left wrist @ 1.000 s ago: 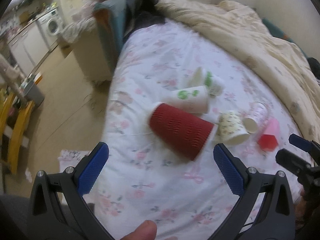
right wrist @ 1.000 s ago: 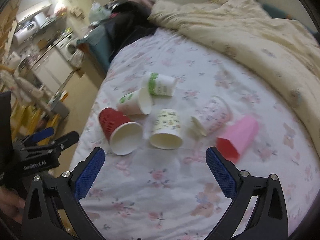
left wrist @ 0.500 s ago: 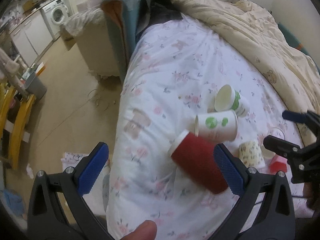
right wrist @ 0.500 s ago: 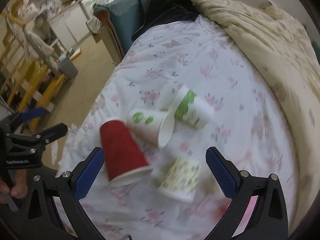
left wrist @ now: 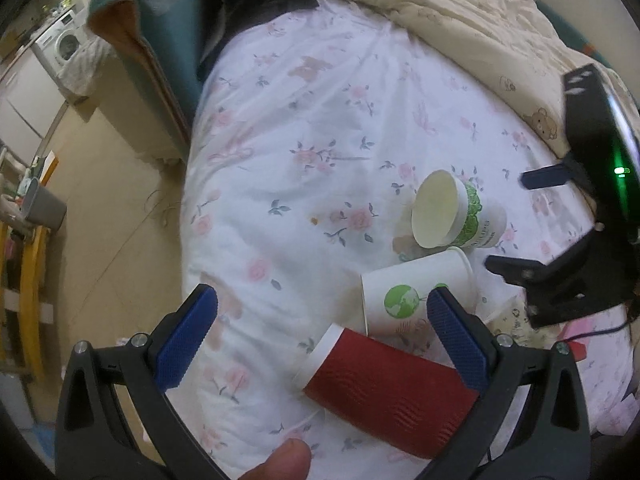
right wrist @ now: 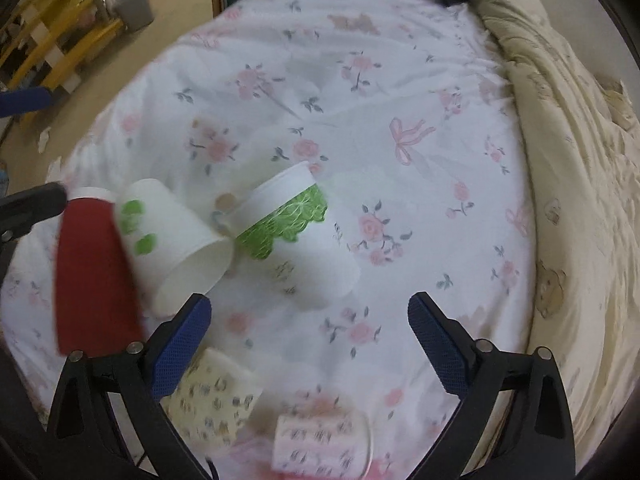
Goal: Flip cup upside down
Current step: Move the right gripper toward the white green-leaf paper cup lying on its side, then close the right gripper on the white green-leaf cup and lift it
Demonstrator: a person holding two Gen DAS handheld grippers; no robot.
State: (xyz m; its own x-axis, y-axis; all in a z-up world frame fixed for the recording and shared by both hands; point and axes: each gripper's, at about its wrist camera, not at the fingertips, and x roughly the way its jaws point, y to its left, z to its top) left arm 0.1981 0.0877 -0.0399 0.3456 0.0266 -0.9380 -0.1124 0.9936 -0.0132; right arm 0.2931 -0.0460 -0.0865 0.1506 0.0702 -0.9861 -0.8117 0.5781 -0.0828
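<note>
Several paper cups lie on their sides on a floral bed sheet (left wrist: 304,128). A red ribbed cup (left wrist: 392,392) lies between the fingers of my open left gripper (left wrist: 320,336), close to its right finger. It also shows in the right wrist view (right wrist: 92,280). A white cup with a green globe (left wrist: 416,292) and a white cup with a green band (left wrist: 460,216) lie just beyond it. My right gripper (right wrist: 308,340) is open and empty above the green band cup (right wrist: 296,240). A patterned cup (right wrist: 216,400) lies by its left finger.
A beige quilt (right wrist: 580,160) is bunched along the right side of the bed. The bed's left edge drops to the floor (left wrist: 100,208). A teal cushion (left wrist: 160,40) stands at the far left. A small patterned cup (right wrist: 320,444) and something pink lie at the bottom edge.
Both grippers have moved forward and lower over the cups. The red cup now sits between the left gripper's fingers. The right gripper has swung over the green band cup.
</note>
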